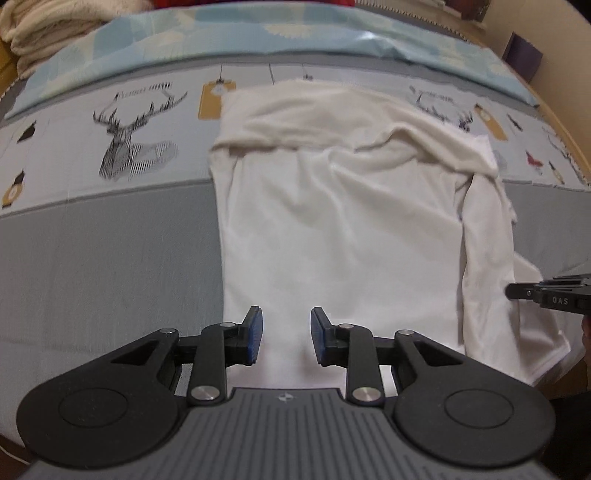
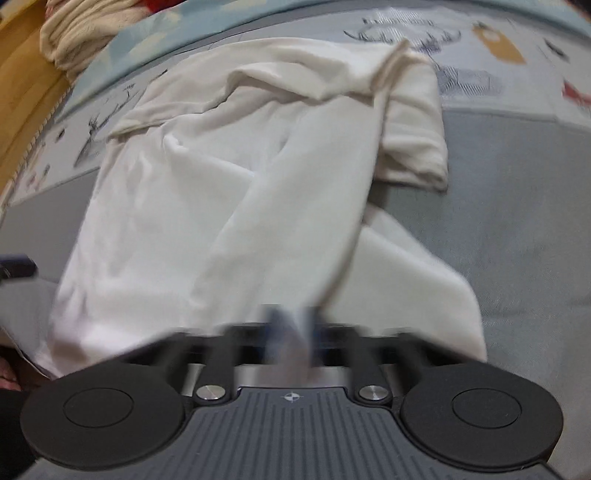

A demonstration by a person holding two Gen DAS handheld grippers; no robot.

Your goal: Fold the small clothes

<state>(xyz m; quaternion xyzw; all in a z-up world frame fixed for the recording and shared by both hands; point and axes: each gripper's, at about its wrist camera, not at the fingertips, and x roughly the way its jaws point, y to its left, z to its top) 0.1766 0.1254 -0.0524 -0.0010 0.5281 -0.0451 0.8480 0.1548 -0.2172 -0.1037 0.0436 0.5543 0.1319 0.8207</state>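
White cotton T-shirt [image 1: 332,221], soft and creased, lies on a grey quilted bedspread printed with stags [image 1: 110,229], its long axis running from the near hem away toward the far pale-blue pillow [image 1: 258,33]; the top is already folded over. Left gripper [image 1: 286,336] hovers released above the near hem, nothing between its blue pads. Right gripper [image 2: 291,332] is clenched on the shirt's right edge, blurred. Carrying that edge level across, keeping the crease parallel to the long axis, would probably fold it best.
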